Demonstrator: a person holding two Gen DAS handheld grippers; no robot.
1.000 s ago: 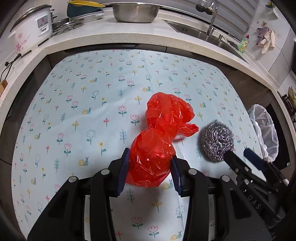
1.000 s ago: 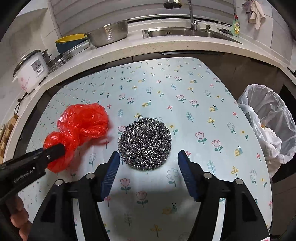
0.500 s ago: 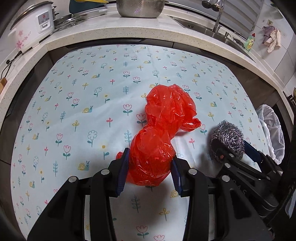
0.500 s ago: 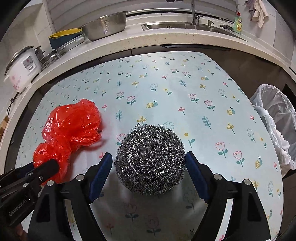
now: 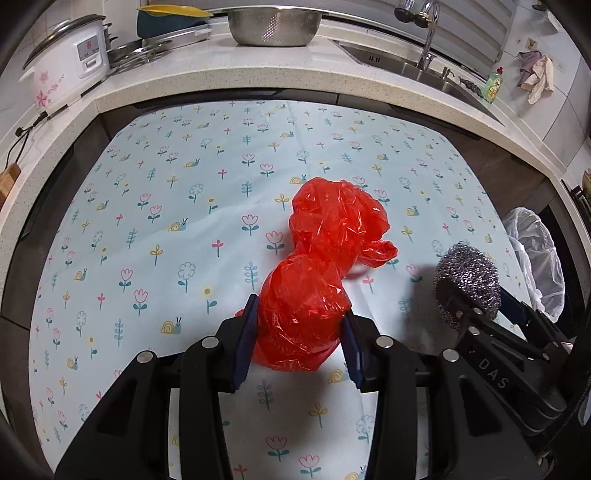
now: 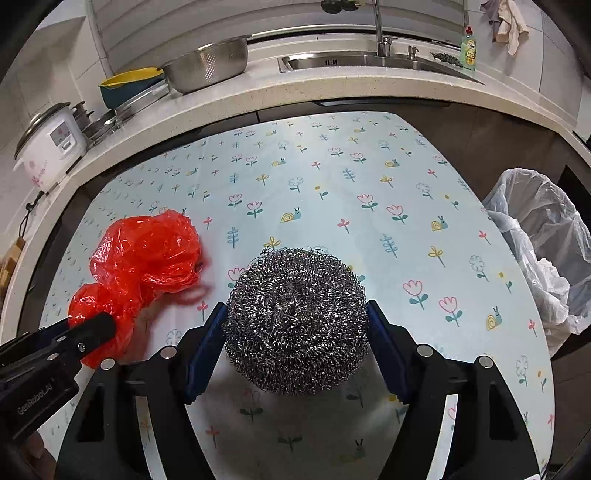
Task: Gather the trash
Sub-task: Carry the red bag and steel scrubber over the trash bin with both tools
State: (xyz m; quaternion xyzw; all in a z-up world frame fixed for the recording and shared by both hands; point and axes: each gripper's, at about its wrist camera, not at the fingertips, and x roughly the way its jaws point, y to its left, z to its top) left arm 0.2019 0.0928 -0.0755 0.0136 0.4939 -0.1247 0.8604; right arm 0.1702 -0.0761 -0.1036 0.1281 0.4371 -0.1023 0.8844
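Observation:
A crumpled red plastic bag (image 5: 317, 266) lies on the flowered tablecloth (image 5: 166, 221). My left gripper (image 5: 299, 339) is shut on its near lobe; it also shows in the right wrist view (image 6: 85, 328), where the bag (image 6: 147, 254) is at the left. My right gripper (image 6: 295, 343) is shut on a round steel wool scourer (image 6: 295, 317), held above the cloth with a shadow under it. In the left wrist view the scourer (image 5: 469, 273) and the right gripper (image 5: 476, 306) are at the right.
A bin lined with a clear bag (image 6: 543, 254) stands off the table's right edge, also in the left wrist view (image 5: 535, 258). Behind the table runs a counter with a rice cooker (image 5: 66, 74), a metal colander (image 5: 273, 22) and a sink (image 6: 354, 62).
My right gripper closed on the scourer and lifted it off the cloth. My left gripper stays shut on the red bag and has lifted it slightly.

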